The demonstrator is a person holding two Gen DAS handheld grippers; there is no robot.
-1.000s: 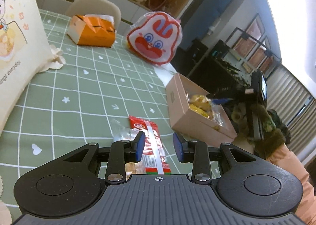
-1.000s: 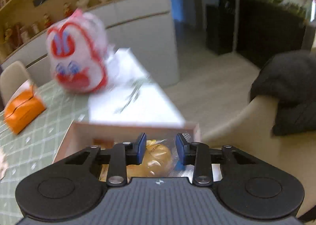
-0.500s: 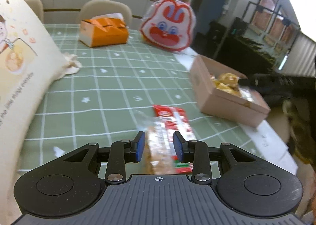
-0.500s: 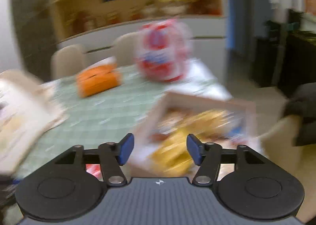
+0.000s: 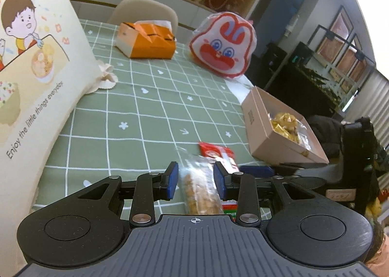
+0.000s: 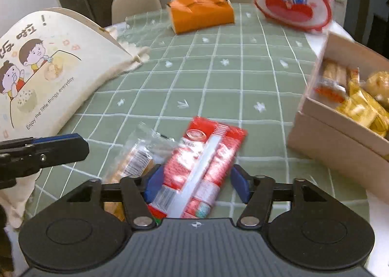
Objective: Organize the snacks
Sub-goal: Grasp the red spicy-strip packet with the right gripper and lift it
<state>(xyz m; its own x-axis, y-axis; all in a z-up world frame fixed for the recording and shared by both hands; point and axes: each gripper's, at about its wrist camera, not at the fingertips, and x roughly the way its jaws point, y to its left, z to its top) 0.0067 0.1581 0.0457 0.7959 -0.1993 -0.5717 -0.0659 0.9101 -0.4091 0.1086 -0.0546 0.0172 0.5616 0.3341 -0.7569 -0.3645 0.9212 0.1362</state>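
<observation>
A clear packet of brown biscuits (image 5: 199,189) lies on the green checked tablecloth between the fingers of my left gripper (image 5: 195,179), which is open around it. A red snack packet (image 6: 203,162) lies beside it, between the open fingers of my right gripper (image 6: 195,183). The red packet (image 5: 218,153) shows just right of the biscuits in the left wrist view. The biscuit packet (image 6: 132,160) shows left of the red one in the right wrist view. A cardboard box (image 6: 340,136) with yellow snacks stands at the right, also seen in the left wrist view (image 5: 265,128).
A cream cloth bag (image 5: 36,77) with a cartoon print stands at the left. An orange tissue box (image 5: 145,41) and a rabbit-face bag (image 5: 223,46) sit at the far side. Chairs stand behind the table. The table's right edge runs by the box.
My right gripper swung from over the box to the red packet and opened wide around it. My left gripper stayed around the biscuit packet.
</observation>
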